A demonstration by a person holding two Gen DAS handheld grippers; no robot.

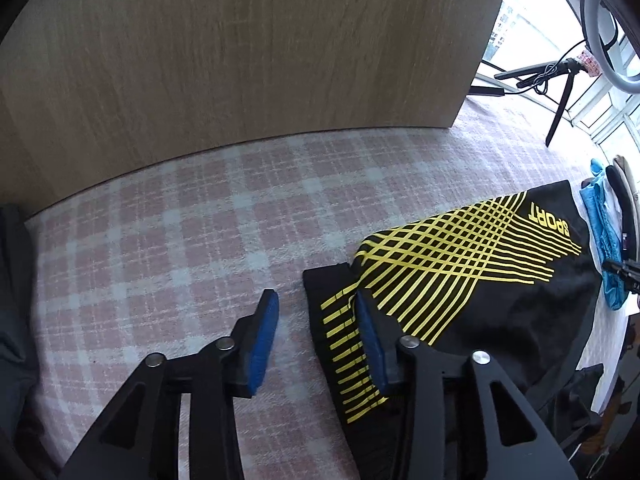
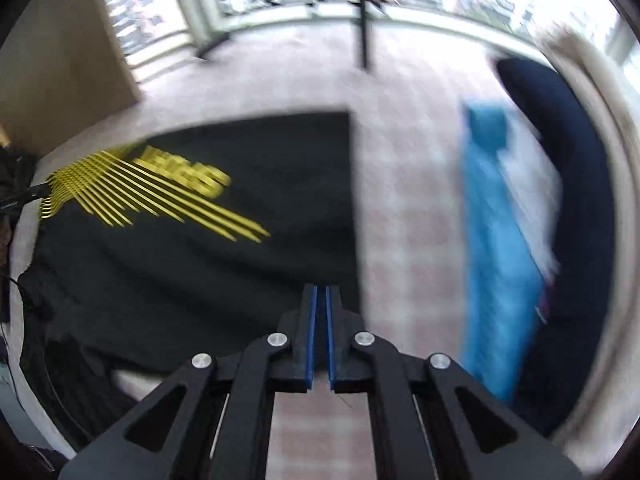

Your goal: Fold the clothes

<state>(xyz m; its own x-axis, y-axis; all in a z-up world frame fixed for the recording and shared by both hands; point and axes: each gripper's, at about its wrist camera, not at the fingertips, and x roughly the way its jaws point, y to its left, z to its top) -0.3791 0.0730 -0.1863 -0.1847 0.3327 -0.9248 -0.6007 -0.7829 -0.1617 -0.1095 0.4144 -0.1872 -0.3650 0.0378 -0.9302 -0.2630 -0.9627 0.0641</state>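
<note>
A black sport shirt (image 1: pixel 492 280) with yellow crossing lines and the word SPORT lies flat on a pink-and-grey plaid cover (image 1: pixel 180 240). My left gripper (image 1: pixel 316 304) is open at the shirt's left sleeve edge, with its right finger over the fabric and its left finger over bare cover. In the blurred right wrist view the same shirt (image 2: pixel 224 240) lies to the left. My right gripper (image 2: pixel 321 292) is shut and empty, above the shirt's right edge.
A wooden panel (image 1: pixel 240 48) stands behind the cover. A pile of blue (image 2: pixel 496 248), white and dark navy (image 2: pixel 572 208) clothes lies to the right of the shirt. A black tripod (image 1: pixel 560 80) stands by the windows. Dark cloth (image 1: pixel 12 300) lies at the far left.
</note>
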